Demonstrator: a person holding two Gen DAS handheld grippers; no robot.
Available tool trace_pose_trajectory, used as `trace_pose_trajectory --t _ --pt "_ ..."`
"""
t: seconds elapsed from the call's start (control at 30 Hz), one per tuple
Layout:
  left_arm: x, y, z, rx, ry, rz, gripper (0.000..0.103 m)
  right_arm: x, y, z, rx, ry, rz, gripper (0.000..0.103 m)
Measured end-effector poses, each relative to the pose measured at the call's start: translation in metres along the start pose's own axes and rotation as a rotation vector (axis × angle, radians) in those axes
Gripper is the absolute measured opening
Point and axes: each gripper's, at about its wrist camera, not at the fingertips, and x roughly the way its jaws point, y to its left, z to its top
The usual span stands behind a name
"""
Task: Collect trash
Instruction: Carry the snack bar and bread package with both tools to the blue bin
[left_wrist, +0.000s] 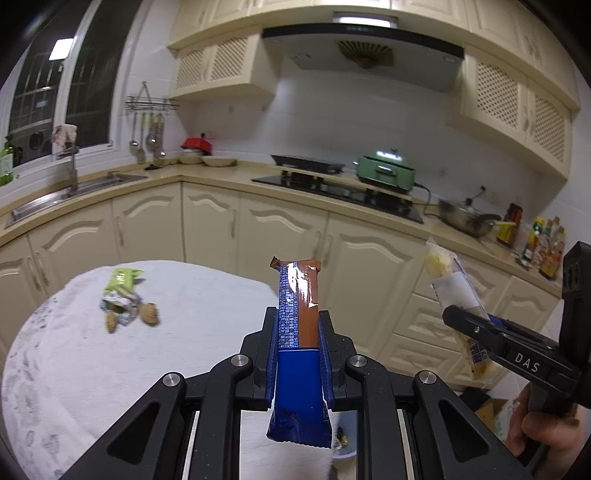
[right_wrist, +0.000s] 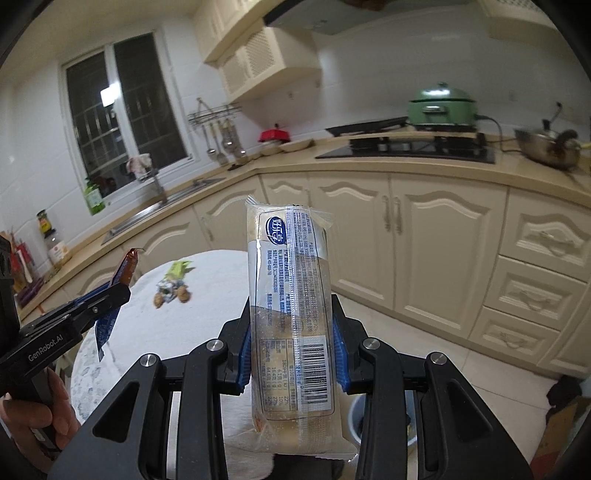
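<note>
Item 1: blue-and-brown snack wrapper, glossy foil, flat; pinched between the left gripper fingers, long axis running out along them.

Item 2: clear bread packet, soft crinkly film; pinched by the right gripper likewise.

Item 3: pale bin, below and just behind both sets of fingers; judged the drop target.

Item 4: green wrapper and scraps on the table, ahead-left, nearer the left fingers.
</note>
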Motion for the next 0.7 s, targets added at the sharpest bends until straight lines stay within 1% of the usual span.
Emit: trace_pose_trajectory --t 0.2,0.33,0.5,0.7 --pt "0.036 -0.038 0.006 0.022 0.047 -0.072 0.015 -0.004 -0.047 -0.006 0.061 0.010 -0.076 0.035" --pt "0.070 -0.058 0.005 0.036 0.100 -0.113 0.016 0.005 -0.075 -0.015 0.091 0.041 -0.123 0.035" --pt "0.125 -0.082 0.007 0.050 0.184 -0.148 0.015 0.026 -0.112 -0.032 0.145 0.097 -0.150 0.035" --pt "0.203 -0.109 0.009 0.073 0.310 -0.172 0.016 0.064 -0.149 -0.055 0.227 0.166 -0.143 0.035"
